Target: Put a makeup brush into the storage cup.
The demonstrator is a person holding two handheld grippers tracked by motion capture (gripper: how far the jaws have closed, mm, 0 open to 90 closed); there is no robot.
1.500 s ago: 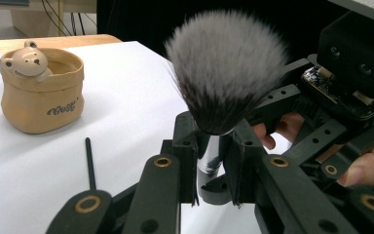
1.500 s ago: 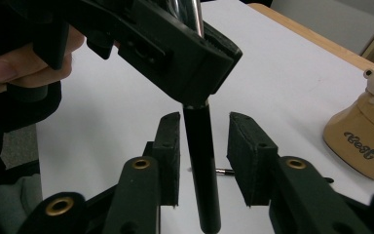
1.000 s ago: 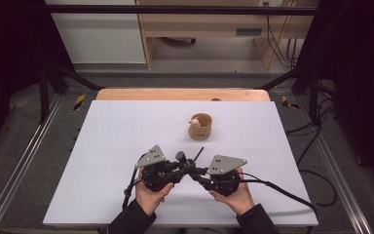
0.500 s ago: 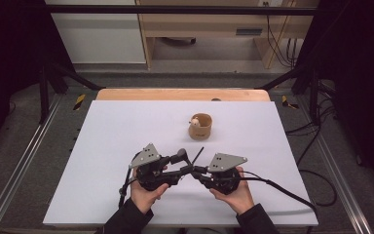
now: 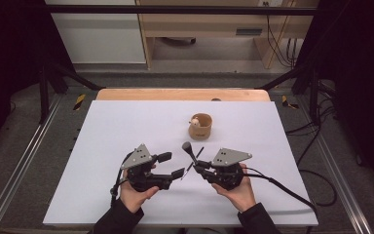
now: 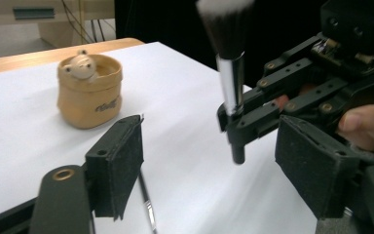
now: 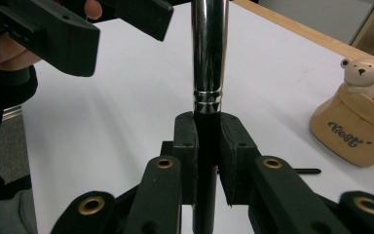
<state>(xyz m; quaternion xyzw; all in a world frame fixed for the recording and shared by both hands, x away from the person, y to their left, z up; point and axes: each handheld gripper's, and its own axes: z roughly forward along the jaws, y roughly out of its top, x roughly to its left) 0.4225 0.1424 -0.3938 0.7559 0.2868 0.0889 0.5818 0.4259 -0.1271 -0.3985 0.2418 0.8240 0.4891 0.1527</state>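
Makeup brush (image 5: 189, 153) clamped by its black handle between the pads of the right gripper (image 5: 200, 167), standing tilted over the near middle of the white table (image 5: 126, 122), chrome ferrule and dark bristle head above the jaws. Seen in the right gripper view as a black shaft (image 7: 205, 161) pinched tight between the two pads, chrome tube rising out of the top. Right gripper nearly closed on that handle, held in a hand (image 5: 236, 187) at the near right. Just left of it, left gripper (image 5: 171, 165) held in the other hand (image 5: 134, 192), jaws spread wide and just been opening, nothing between the pads; in the left gripper view brush (image 6: 229, 73) seen beyond the gap, clear of both pads (image 6: 121, 161). A thin dark stick (image 5: 195, 158) lying flat on the table between the two grippers, beside the brush. Farther off, toward the far middle of the table, a small tan pot (image 5: 200, 126) with a bear figure on its rim, upright, well apart from both grippers. Beyond the white surface, a wooden table edge (image 5: 175, 94) along the far side.
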